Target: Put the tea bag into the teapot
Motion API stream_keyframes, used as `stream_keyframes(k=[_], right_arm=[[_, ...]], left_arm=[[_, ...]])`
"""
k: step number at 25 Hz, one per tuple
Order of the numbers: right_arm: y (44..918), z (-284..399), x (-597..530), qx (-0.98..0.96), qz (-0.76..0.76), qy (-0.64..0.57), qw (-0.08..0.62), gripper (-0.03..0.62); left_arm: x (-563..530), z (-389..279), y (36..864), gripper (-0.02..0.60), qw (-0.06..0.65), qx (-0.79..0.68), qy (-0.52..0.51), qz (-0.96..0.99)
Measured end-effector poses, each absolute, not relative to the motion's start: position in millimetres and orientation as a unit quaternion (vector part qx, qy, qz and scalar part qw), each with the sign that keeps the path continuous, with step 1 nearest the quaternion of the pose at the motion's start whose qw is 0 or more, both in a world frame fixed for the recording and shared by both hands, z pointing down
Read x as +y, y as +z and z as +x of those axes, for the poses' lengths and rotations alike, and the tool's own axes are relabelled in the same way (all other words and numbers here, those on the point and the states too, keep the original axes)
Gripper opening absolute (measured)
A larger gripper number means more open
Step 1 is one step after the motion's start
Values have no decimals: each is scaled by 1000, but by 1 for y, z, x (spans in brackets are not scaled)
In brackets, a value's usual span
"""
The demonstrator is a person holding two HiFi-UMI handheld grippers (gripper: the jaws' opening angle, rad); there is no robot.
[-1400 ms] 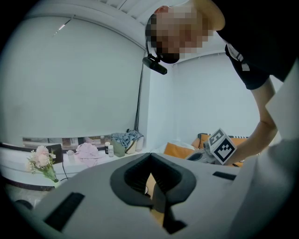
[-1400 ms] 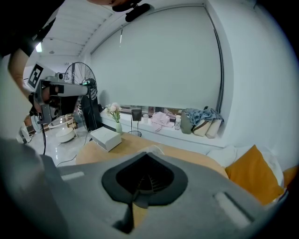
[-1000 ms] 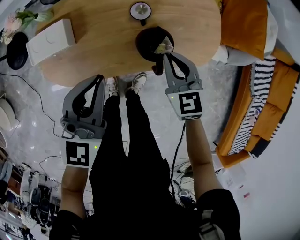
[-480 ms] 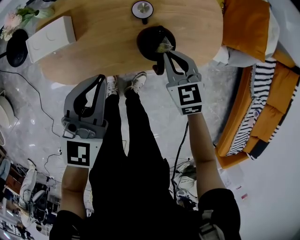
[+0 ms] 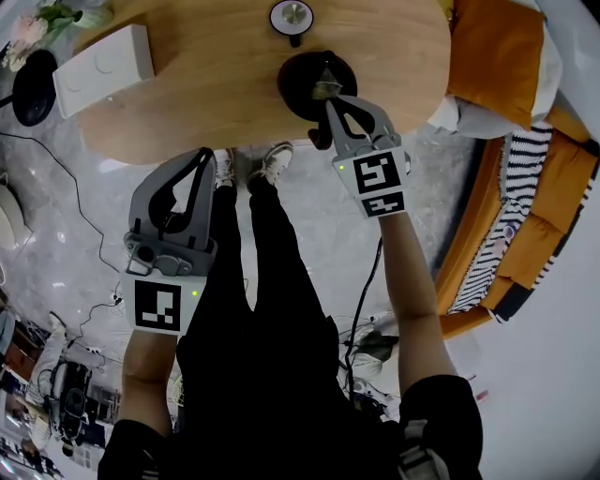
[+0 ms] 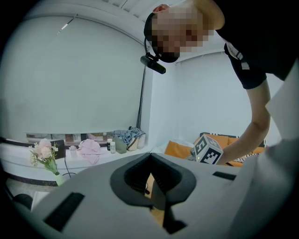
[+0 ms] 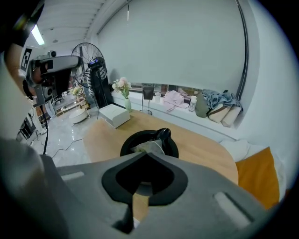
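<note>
Pinching the tea bag [image 5: 326, 90] at the very tips of the right gripper [image 5: 329, 103], jaws pressed together on it with no gap showing at the front. Hanging it right over the open mouth of the black teapot [image 5: 295, 84], standing near the edge of the table [image 5: 206, 84]. In the right gripper view, showing as a pale crumpled pyramid against the dark inside, about level with the rim, and not yet resting inside as far as can be judged. Holding the left gripper [image 5: 202, 157] well apart from all this, over the floor [image 5: 84, 234] beside the legs [image 5: 248, 253], jaws meeting at the tips and gripping nothing. Leaving the lid [image 5: 292, 16] lying on the table beyond the pot, apart from it.

Judging the task as nearly done: pickup and carry finished, bag lined up over the opening. Remaining, by this reading: lowering a little, parting the jaws to let the bag drop in, drawing the gripper clear. Possibly risking a snag on the rim, the bag seeming to sit toward the gripper's side of the mouth
</note>
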State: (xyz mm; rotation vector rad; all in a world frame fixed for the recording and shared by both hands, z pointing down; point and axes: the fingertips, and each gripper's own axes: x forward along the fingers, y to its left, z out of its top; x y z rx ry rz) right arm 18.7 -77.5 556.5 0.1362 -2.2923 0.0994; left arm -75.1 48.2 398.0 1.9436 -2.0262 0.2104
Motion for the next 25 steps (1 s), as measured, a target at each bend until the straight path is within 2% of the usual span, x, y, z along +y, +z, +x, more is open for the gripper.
stream_keyframes(k=[25], right_arm=[[572, 13, -83, -844, -34, -48, 533, 5]], left_arm=[[54, -78, 405, 8, 174, -718, 66, 670]])
